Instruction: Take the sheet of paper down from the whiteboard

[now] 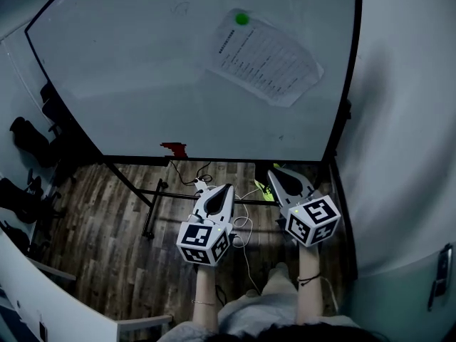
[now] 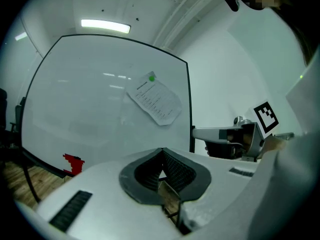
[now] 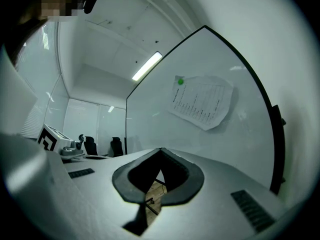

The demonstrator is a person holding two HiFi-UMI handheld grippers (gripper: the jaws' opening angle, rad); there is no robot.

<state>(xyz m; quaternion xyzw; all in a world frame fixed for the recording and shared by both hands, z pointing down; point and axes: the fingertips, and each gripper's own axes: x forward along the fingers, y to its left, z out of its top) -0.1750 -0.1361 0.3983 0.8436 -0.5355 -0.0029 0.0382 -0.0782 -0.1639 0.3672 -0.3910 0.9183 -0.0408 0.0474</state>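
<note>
Head view: the whiteboard (image 1: 142,70) fills the upper frame, and every place below is read off it.

- Left part of its lower edge: a small red object (image 1: 173,148) on the rail. Can't tell what it is.
- Below the board, well apart from it: your left claw (image 1: 226,189), jaws fully together, nothing in them.
- Upper right of the board: the sheet of paper (image 1: 267,59), tilted, pinned by one green magnet (image 1: 242,19) at its top-left corner. Not yet taken down.
- Below the board's right end: your right claw (image 1: 275,169), tips meeting, empty as well.

Risks, as I judge them:

- Both claws are closed. If you arrive like that you only shove the sheet, creasing it or skidding it under the magnet. Open one first.
- There is only one pin. A downward tug could tear the pinned corner, or flick the magnet to the floor (image 1: 92,212).
- The board rides on a stand (image 1: 151,212). A hard press may rock it.
</note>
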